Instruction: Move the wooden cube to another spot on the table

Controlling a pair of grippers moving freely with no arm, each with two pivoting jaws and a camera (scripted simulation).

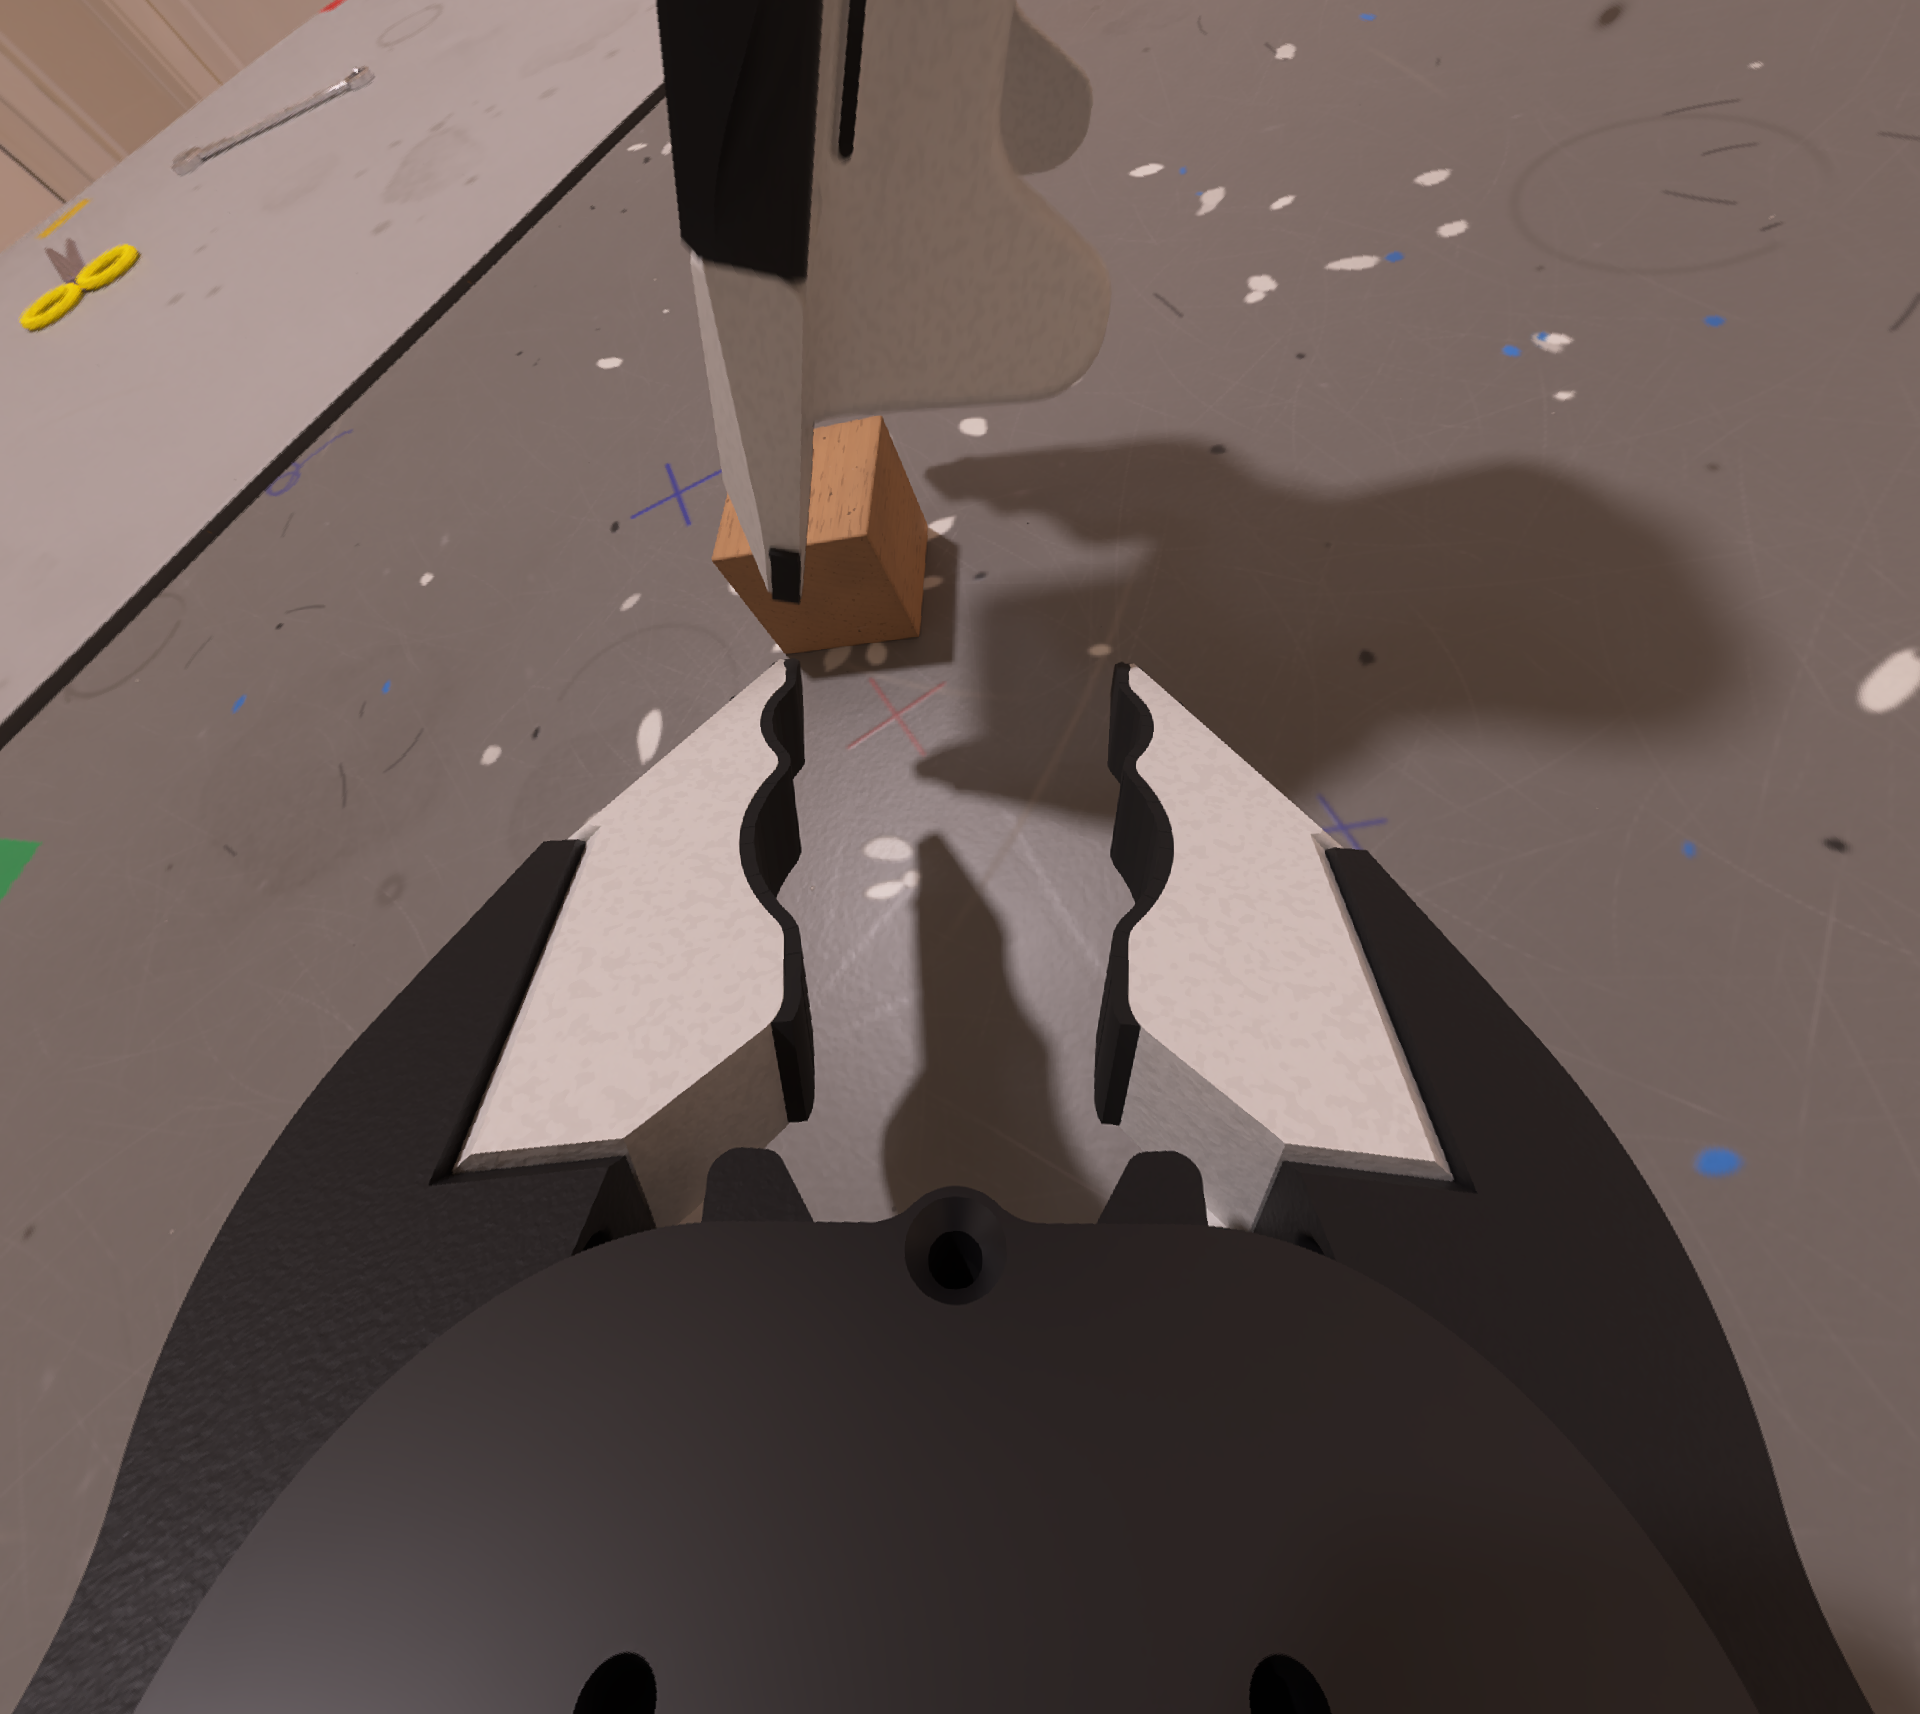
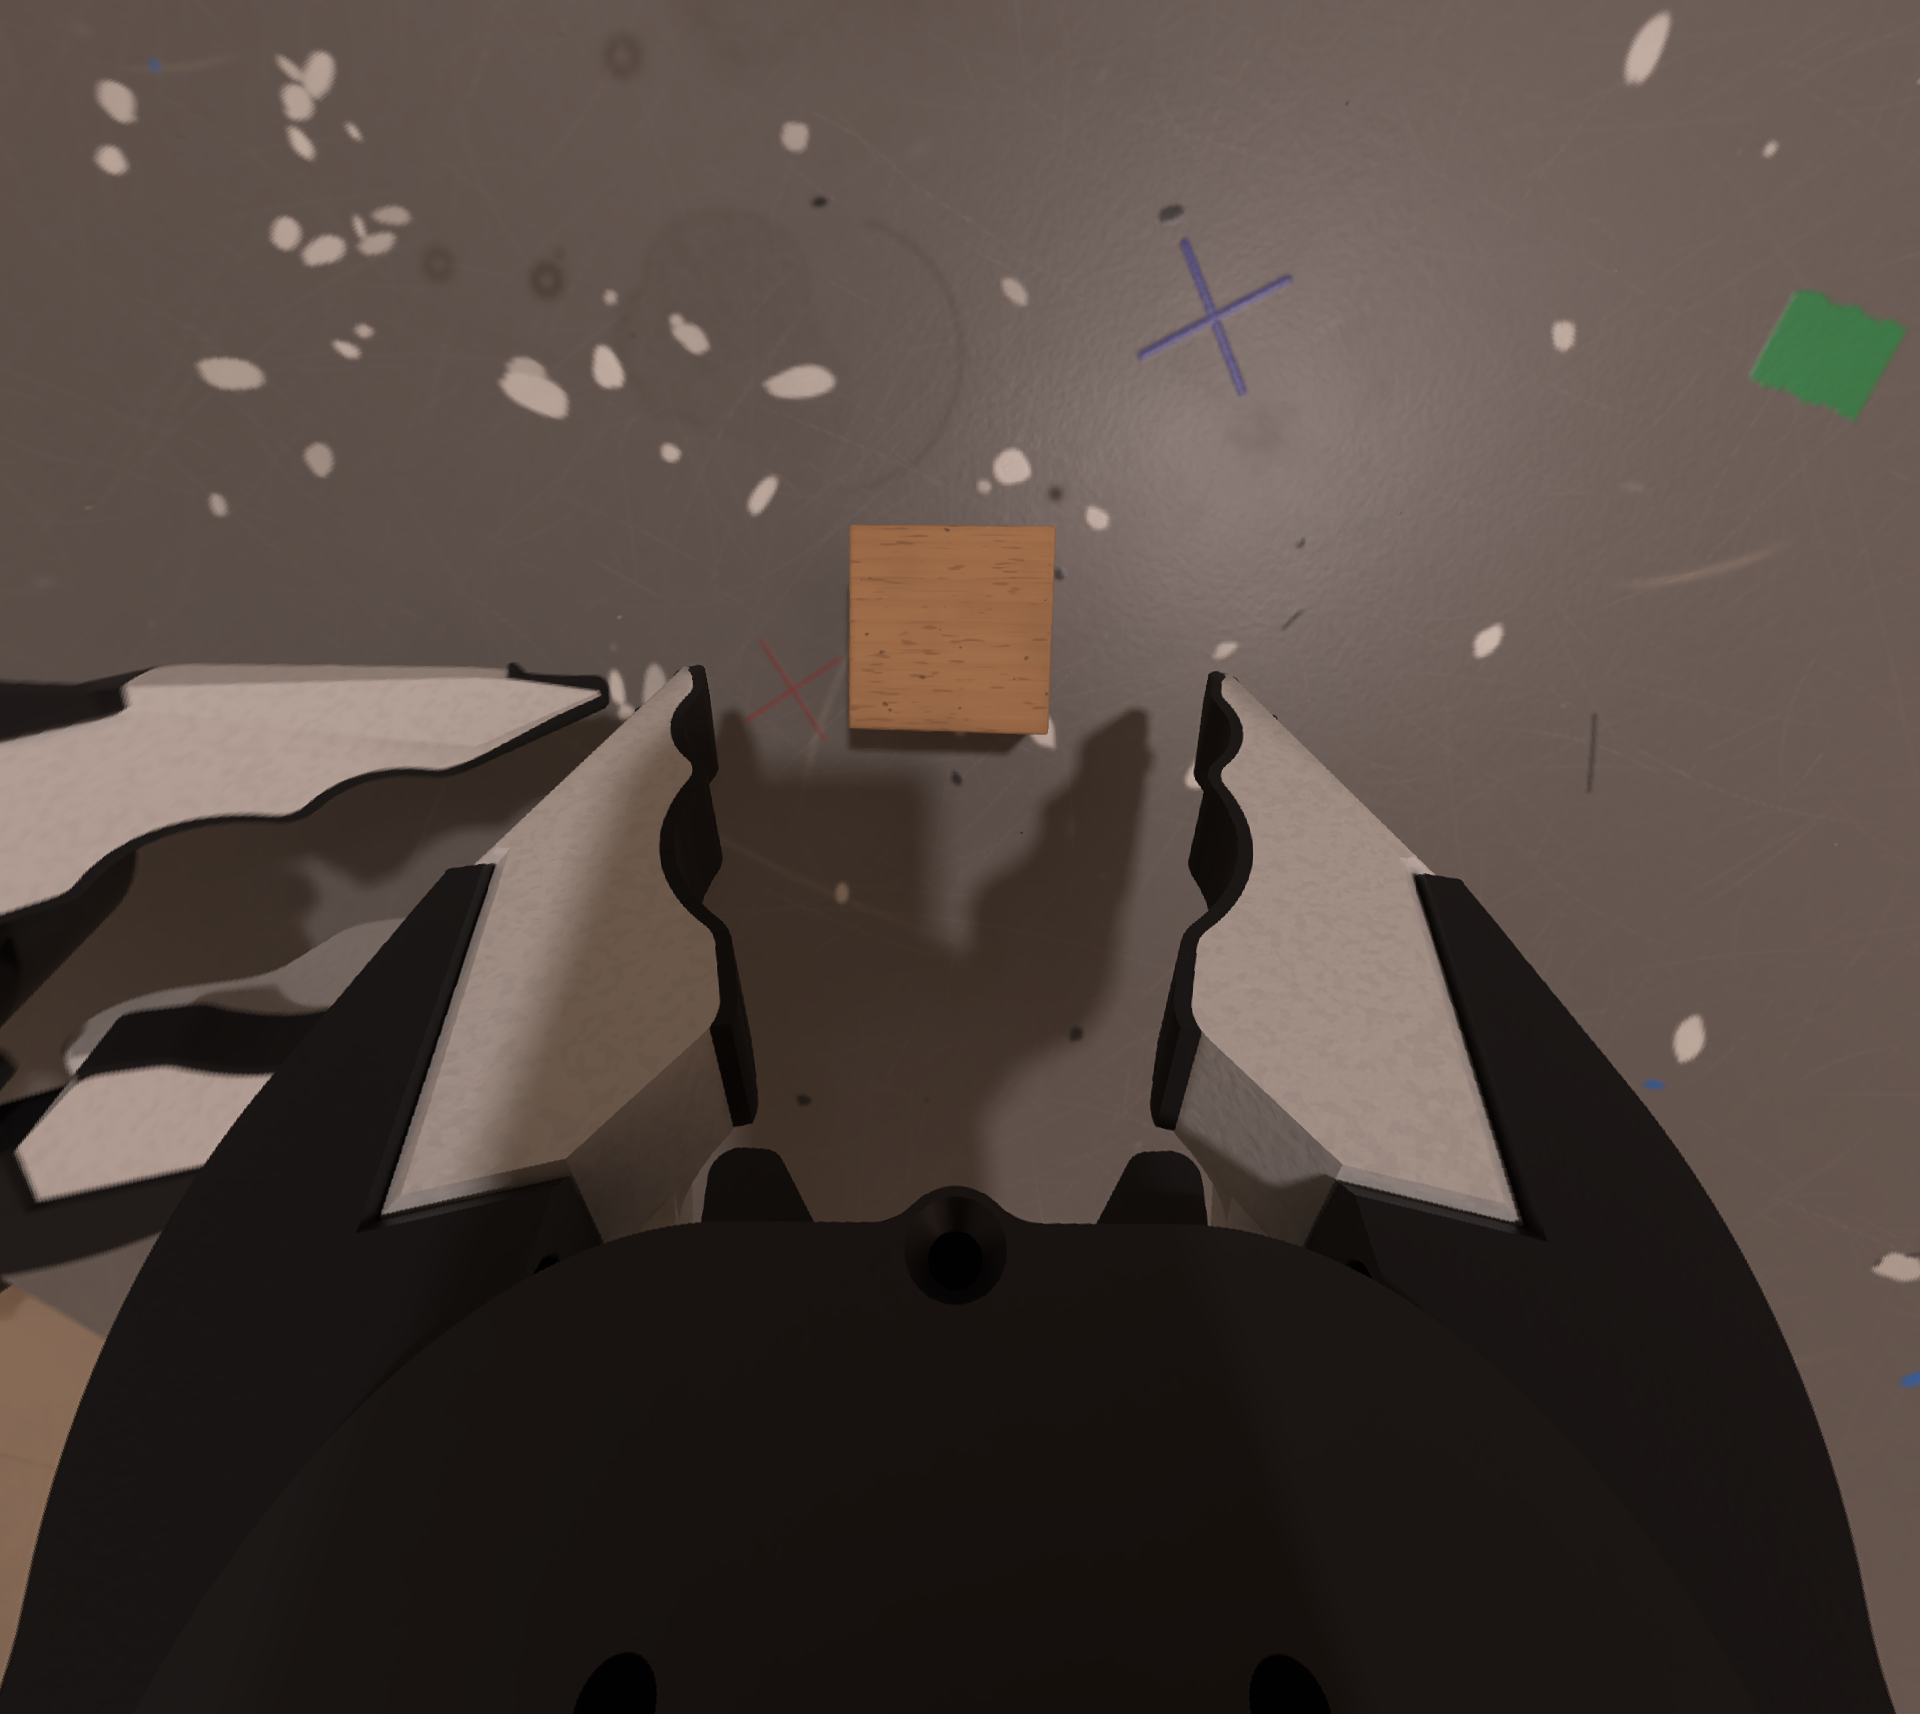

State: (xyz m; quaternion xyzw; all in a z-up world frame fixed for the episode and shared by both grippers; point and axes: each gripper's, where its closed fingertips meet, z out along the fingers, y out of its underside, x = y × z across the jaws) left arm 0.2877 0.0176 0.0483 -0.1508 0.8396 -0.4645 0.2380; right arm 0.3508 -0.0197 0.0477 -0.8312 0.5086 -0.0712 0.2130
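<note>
The wooden cube (image 2: 951,625) rests on the grey speckled table (image 2: 1351,106). My right gripper (image 2: 956,688) is open and empty; it points straight down above the cube, which shows just past the gap between its fingertips. In the left wrist view the cube (image 1: 868,542) lies a short way beyond my left gripper (image 1: 956,677), which is open, empty and low over the table. The right gripper's fingers (image 1: 764,417) come down from the top and partly hide the cube's left side. The left gripper's fingers (image 2: 312,729) show at the left of the right wrist view.
A red cross mark (image 2: 795,690) lies beside the cube, with a blue cross (image 2: 1214,317) and a green square (image 2: 1823,355) farther off. A lighter table (image 1: 260,334) at the left holds a wrench (image 1: 275,116) and yellow-handled scissors (image 1: 78,282).
</note>
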